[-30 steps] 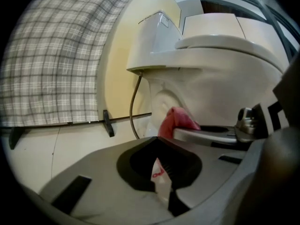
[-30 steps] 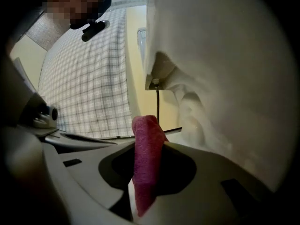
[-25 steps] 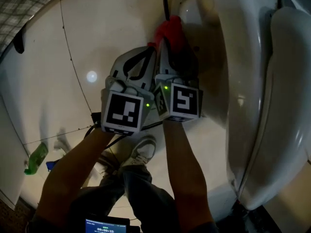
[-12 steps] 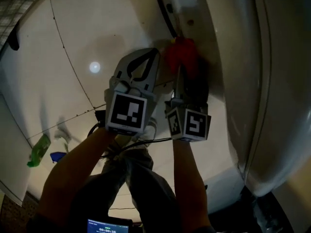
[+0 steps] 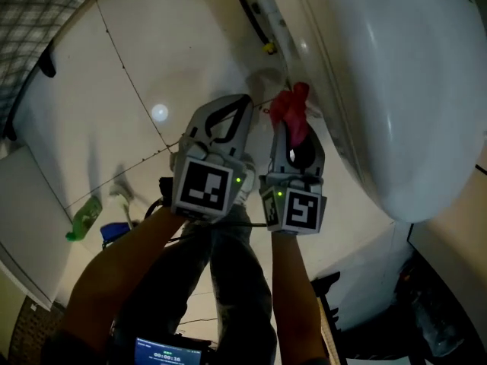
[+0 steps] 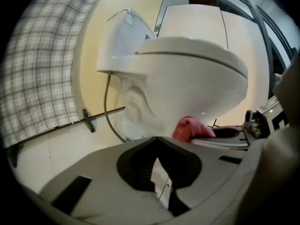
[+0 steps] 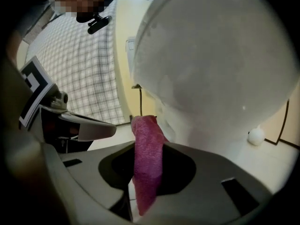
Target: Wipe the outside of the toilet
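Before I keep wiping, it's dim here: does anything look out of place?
Only the green bottle on the floor at left, seemingly lying on its side. The toilet looks intact; the red cloth sits in the right gripper.

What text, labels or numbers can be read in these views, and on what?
Nothing reads cleanly.
Device screen, bottom edge of the head view: a row of timer-like digits, too small to read.
Sticker on the toilet tank: print too small.
Green bottle on the floor: label blurred.
Left marker cube and right marker cube: square code patterns only, no letters.
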`<state>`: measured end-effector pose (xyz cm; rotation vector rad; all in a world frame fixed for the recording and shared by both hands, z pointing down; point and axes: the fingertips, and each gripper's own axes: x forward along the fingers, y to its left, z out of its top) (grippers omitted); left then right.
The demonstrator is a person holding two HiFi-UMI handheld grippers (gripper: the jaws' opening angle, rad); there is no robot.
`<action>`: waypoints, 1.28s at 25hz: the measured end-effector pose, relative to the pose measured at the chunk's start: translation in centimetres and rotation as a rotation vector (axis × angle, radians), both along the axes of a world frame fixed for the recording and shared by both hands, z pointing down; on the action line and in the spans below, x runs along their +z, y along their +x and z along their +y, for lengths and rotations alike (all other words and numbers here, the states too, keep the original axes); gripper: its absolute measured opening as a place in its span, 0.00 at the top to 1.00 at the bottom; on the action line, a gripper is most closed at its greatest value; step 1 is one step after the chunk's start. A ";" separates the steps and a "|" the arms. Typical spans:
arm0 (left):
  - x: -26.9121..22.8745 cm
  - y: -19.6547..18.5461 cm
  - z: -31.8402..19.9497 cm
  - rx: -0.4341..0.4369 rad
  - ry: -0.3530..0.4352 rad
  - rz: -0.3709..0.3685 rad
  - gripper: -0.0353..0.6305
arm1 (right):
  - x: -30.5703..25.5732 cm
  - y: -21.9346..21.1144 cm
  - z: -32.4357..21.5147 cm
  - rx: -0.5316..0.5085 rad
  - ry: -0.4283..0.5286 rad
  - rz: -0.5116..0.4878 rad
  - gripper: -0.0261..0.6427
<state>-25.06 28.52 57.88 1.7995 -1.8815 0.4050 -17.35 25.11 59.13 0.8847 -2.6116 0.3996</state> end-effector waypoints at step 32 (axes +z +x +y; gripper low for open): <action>-61.4 4.9 5.7 -0.447 0.335 -0.257 0.94 | -63.9 4.0 3.8 -0.431 0.116 -0.414 0.83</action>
